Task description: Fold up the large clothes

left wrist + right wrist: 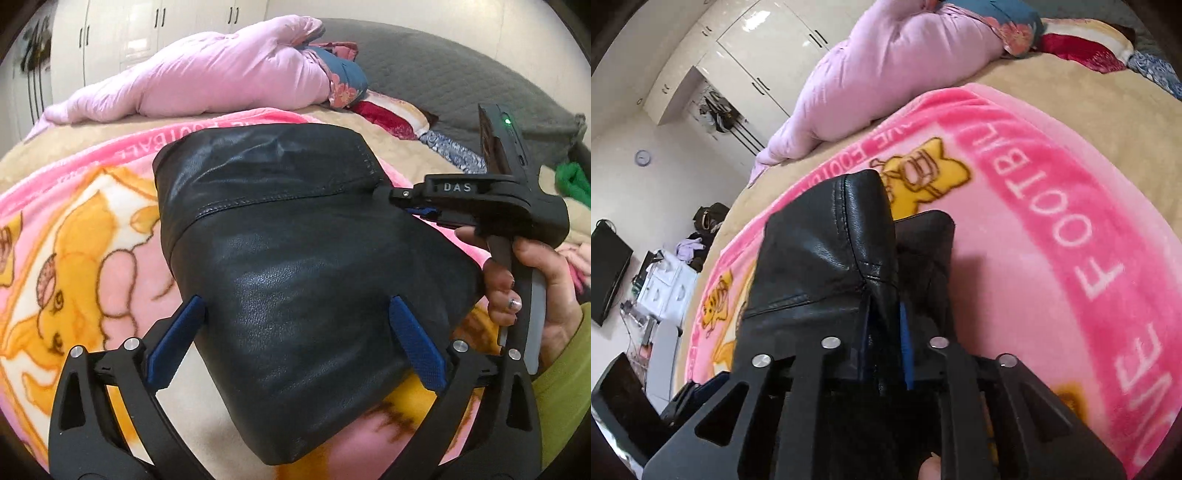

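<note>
Folded black leather garment (295, 258) fills the space ahead of the left gripper (297, 314), whose blue-padded jaws stand wide apart above its shiny top, one pad over each side and neither pressing on it. At the garment's far right corner the right gripper (886, 325) has its jaws drawn narrow and clamped on a raised fold of the leather edge, a person's hand (532, 295) in a green sleeve gripping its handle. Beneath lies a pink cartoon-print fleece blanket (1052, 240) on a beige bed cover (44, 155), with a crumpled lilac quilt (221, 81) beyond the jaws.
</note>
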